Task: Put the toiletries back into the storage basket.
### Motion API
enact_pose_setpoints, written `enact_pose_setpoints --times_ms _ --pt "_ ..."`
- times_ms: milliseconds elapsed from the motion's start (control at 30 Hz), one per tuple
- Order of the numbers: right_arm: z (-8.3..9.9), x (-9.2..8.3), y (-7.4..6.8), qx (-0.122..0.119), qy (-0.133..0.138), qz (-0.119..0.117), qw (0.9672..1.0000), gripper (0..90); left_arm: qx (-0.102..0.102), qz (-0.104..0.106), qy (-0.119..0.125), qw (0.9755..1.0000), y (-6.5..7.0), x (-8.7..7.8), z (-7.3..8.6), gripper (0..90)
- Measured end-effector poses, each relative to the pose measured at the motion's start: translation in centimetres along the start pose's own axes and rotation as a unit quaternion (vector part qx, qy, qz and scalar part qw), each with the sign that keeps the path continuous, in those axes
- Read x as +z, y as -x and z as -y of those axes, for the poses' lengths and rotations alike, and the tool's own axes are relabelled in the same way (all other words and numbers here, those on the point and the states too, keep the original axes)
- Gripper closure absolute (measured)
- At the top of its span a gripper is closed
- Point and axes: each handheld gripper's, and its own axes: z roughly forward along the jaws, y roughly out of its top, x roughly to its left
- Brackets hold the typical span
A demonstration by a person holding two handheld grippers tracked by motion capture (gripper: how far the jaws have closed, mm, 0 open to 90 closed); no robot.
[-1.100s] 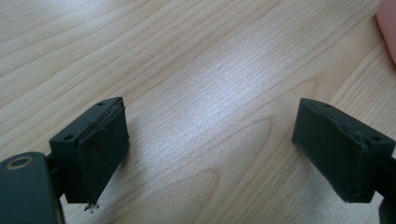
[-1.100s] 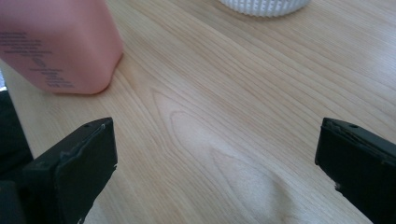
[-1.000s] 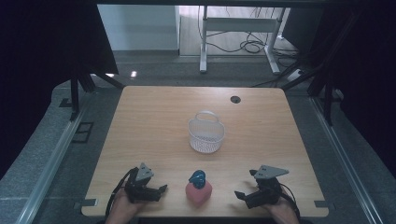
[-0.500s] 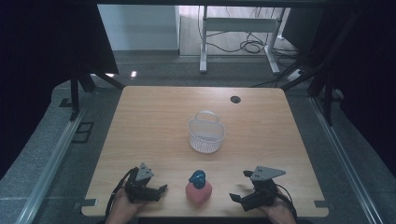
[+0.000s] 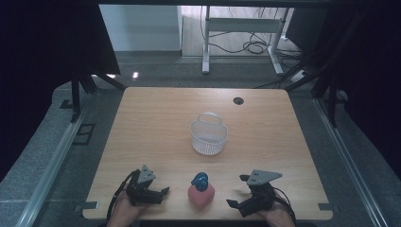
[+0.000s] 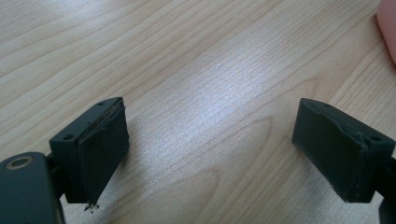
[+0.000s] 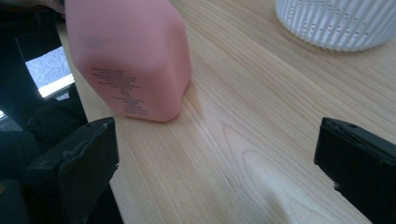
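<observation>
A pink bottle (image 5: 201, 194) with a blue cap (image 5: 200, 179) stands upright near the table's front edge, between the two grippers. In the right gripper view the pink bottle (image 7: 128, 56) looms close at upper left, its printed side facing the camera. My left gripper (image 5: 161, 195) rests on the table to the bottle's left, open, with bare wood between its jaws; the bottle's edge (image 6: 388, 28) shows at the far right of its view. My right gripper (image 5: 237, 191) sits to the bottle's right, open wide and pointing toward it, with nothing held.
A white perforated basket (image 5: 208, 134) with a handle stands at the table's middle; its lower wall (image 7: 336, 21) shows in the right gripper view. A dark cable hole (image 5: 238, 100) lies near the back edge. The front table edge runs close behind both hands.
My right gripper has shifted left and a little nearer the pink bottle. The left gripper, bottle and basket have stayed put.
</observation>
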Motion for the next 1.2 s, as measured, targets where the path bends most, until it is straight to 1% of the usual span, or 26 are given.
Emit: enact_pose_setpoints --times_ms 233,400,500,600,633,700,767,933,1100,1200 --pt "-0.7 0.3 -0.5 -0.003 0.001 -0.007 1.0000 4.5 0.000 0.000 0.000 1.0000 0.0 0.0 0.0 10.4" --pt "-1.1 0.4 -0.7 0.000 0.001 -0.012 0.9999 7.0 0.000 0.000 0.000 1.0000 0.0 0.0 0.0 10.4" --pt "-1.4 0.3 -0.8 0.002 0.006 -0.019 0.9998 8.2 0.000 0.000 0.000 1.0000 0.0 0.0 0.0 10.4" --pt "-1.6 0.2 -0.8 0.004 0.011 -0.021 0.9997 9.5 0.000 0.000 0.000 1.0000 0.0 0.0 0.0 10.4" --pt "-2.0 0.2 -0.9 0.005 0.016 -0.026 0.9995 10.9 0.000 0.000 0.000 1.0000 0.0 0.0 0.0 10.4" --pt "-2.3 0.1 -1.0 0.004 0.018 -0.028 0.9994 12.3 0.000 0.000 0.000 1.0000 0.0 0.0 0.0 10.4" --pt "-2.5 0.1 -1.2 -0.002 0.020 -0.027 0.9994 13.3 0.000 0.000 0.000 1.0000 0.0 0.0 0.0 10.4" --pt "-3.1 0.1 -1.6 -0.011 0.015 -0.027 0.9995 16.6 0.001 0.000 0.000 1.0000 0.0 0.0 0.0 10.4" --pt "-3.6 0.1 -1.8 -0.015 0.013 -0.033 0.9993 21.6 0.000 0.000 0.000 1.0000 0.0 0.0 0.0 10.4" --pt "-4.0 0.1 -2.1 -0.021 0.011 -0.036 0.9991 24.1 0.000 0.000 0.000 1.0000 0.0 0.0 0.0 10.4"
